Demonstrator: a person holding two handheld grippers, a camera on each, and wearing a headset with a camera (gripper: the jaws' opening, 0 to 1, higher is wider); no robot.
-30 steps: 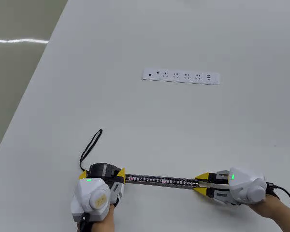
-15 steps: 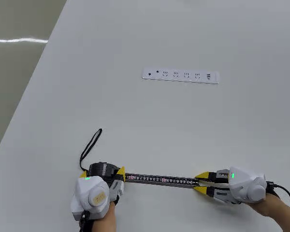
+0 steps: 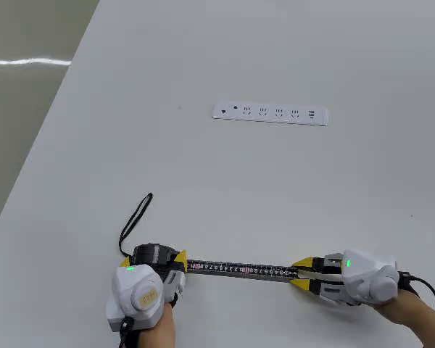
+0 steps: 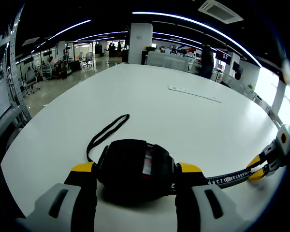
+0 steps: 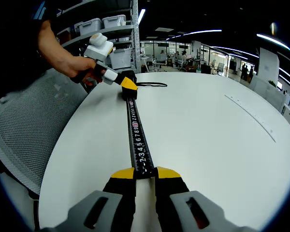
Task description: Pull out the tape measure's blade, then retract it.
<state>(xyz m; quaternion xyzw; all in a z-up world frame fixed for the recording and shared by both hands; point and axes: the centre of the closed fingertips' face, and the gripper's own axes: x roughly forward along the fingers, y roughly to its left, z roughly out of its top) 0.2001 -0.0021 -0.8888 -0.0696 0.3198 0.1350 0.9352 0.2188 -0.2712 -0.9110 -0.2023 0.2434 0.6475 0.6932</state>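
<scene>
A black tape measure case (image 4: 137, 167) rests on the white table (image 3: 225, 188), and my left gripper (image 4: 137, 170) is shut on it, yellow-tipped jaws on either side. In the head view the case (image 3: 157, 256) sits at the near left with its black wrist strap (image 3: 135, 217) trailing away from me. The dark blade (image 3: 241, 270) runs flat along the table to my right gripper (image 3: 302, 273), which is shut on the blade's end. The right gripper view looks down the numbered blade (image 5: 137, 142) from between that gripper's jaws (image 5: 145, 172) toward the left gripper (image 5: 128, 86).
A white power strip (image 3: 270, 114) lies further back on the table, well beyond the blade. The table's left edge (image 3: 36, 156) drops to a grey floor. A mesh chair back (image 5: 34, 140) stands by the near edge in the right gripper view.
The blade's drawn-out length looks about the same. The head view has shifted very slightly; both grippers hold where they were.
</scene>
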